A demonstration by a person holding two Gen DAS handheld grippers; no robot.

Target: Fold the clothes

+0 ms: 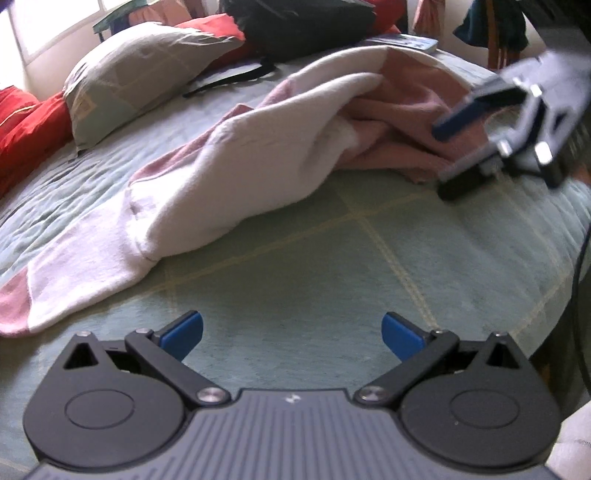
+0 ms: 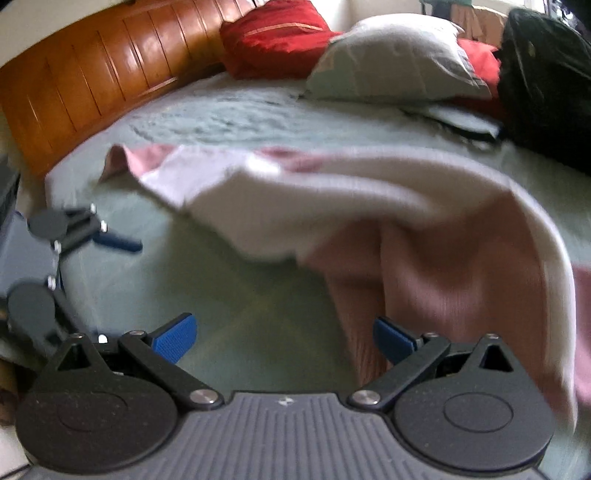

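A pink-and-white garment (image 1: 229, 166) lies crumpled across the green bedspread (image 1: 332, 258), with one sleeve trailing toward the near left. My left gripper (image 1: 291, 332) hovers open over bare bedspread, a short way in front of the garment and holding nothing. In the left wrist view, my right gripper (image 1: 456, 155) is at the garment's pink right end, jaws apart. In the right wrist view the garment (image 2: 332, 206) is blurred. Its pink fold hangs just beside the right finger of my open right gripper (image 2: 284, 339), with nothing between the pads. My left gripper (image 2: 103, 288) shows at the far left.
A grey-green pillow (image 1: 140, 74), red cushions (image 1: 26, 125) and a black bag (image 1: 295, 26) lie at the far side of the bed. A wooden headboard (image 2: 74, 74) runs along the bed's left end. A book (image 1: 402, 42) lies behind the garment.
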